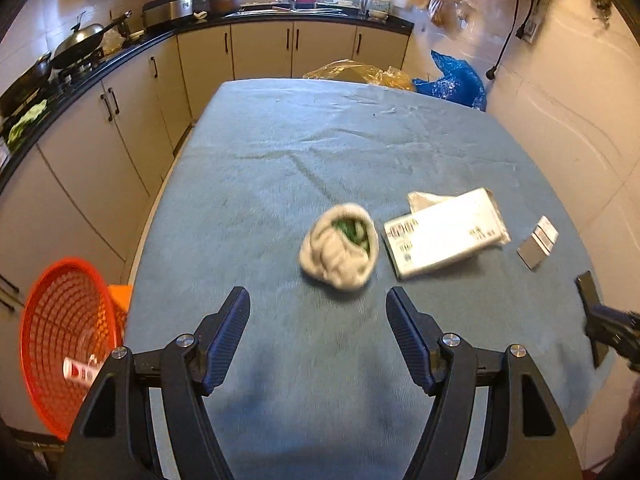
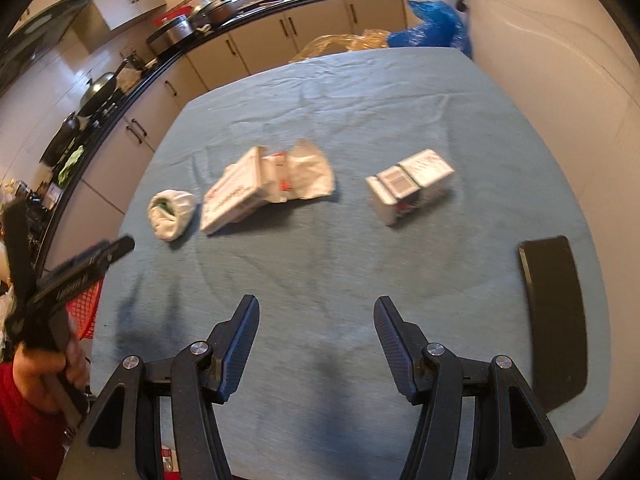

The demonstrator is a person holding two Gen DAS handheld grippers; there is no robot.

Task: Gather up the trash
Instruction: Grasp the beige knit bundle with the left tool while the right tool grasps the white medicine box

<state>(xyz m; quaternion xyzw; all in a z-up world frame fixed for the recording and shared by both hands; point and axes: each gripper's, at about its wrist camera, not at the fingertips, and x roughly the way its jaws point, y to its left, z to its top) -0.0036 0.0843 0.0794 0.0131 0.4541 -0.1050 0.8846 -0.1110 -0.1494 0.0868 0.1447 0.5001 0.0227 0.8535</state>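
Trash on blue table cloth [image 1: 280, 152]: left gripper [image 1: 318, 312] and right gripper [image 2: 316, 320] both hover, fingers apart, empty. Beyond: crumpled wad [image 1: 340, 246], flat white box [image 1: 444, 236], small carton [image 2: 410, 184]. Orange basket [image 1: 64, 340] beside table's left edge.

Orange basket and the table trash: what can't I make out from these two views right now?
- Orange basket, left wrist view: something white and red lies inside, too blurred to identify; the left claw frame covers its lower rim.
- Basket in the right wrist view: mostly hidden behind the other claw and hand.
- Flat white box, small box: print unreadable from motion blur.
- White wad: green contents unclear.
- Black flat object: identity unclear.
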